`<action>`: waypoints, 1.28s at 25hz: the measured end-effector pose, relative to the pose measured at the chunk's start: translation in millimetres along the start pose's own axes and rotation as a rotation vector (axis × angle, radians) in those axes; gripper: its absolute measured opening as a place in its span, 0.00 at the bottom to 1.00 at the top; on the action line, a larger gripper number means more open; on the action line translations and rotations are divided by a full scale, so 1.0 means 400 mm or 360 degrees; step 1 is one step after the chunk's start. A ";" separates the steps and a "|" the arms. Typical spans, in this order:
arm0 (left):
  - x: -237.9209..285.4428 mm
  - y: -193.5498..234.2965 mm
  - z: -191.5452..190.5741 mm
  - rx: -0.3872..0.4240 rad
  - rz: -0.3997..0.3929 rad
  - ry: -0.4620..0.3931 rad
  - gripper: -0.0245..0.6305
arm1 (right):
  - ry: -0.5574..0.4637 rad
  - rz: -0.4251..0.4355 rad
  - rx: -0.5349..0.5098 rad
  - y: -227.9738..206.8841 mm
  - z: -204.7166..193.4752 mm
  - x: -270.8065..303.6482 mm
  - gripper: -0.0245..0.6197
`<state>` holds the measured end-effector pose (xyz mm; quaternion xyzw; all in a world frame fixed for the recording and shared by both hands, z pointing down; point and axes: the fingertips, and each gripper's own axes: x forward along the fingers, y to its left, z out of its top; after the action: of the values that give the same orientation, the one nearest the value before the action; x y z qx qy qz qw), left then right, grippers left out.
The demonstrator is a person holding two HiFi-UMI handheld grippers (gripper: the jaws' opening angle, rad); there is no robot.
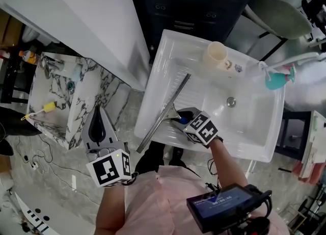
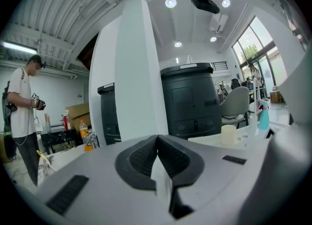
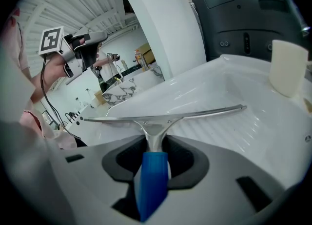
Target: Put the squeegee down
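Note:
The squeegee (image 1: 164, 112) has a long metal blade and a blue handle (image 3: 152, 180). Its blade lies slantwise on the ribbed drainboard of the white sink (image 1: 153, 76), along the left side. My right gripper (image 1: 179, 118) is at the sink's near edge, angled down, shut on the blue handle; in the right gripper view the squeegee (image 3: 161, 116) runs across just past the jaws. My left gripper (image 1: 98, 109) hangs away from the sink at the lower left, over the floor beside a marble counter, shut with nothing held (image 2: 157, 143).
A cream cup (image 1: 217, 55) stands at the sink's far edge, and a teal spray bottle (image 1: 277, 79) at its right rim. The basin with its drain (image 1: 231, 101) lies right of the drainboard. A marble counter (image 1: 61, 96) with small items stands left. A person (image 2: 22, 116) stands far left.

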<state>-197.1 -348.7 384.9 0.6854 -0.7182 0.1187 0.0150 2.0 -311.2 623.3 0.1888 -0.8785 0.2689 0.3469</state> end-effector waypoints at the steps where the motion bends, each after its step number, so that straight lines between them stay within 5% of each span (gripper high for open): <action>1: 0.001 0.000 -0.001 -0.0002 -0.0001 0.0000 0.05 | 0.0007 -0.0006 -0.0010 0.001 -0.001 0.001 0.24; 9: -0.003 -0.012 0.010 -0.0013 -0.0037 -0.0023 0.05 | 0.0011 -0.0012 0.0014 0.014 -0.004 -0.019 0.41; 17: -0.052 -0.067 0.059 -0.0028 -0.0104 -0.0110 0.05 | -0.0302 -0.0227 0.0013 -0.005 0.082 -0.173 0.44; 25: -0.147 -0.176 0.214 -0.0020 -0.0218 -0.0359 0.05 | -0.0905 -0.0514 -0.0086 0.070 0.309 -0.435 0.30; 32: -0.197 -0.234 0.336 -0.0043 -0.0284 -0.0536 0.05 | -0.1216 -0.0759 -0.0263 0.157 0.408 -0.619 0.15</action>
<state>-80.7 -300.0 253.7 0.7564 -0.6483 -0.0091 -0.0859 57.2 -324.5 325.5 0.4431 -0.8939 0.0216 0.0641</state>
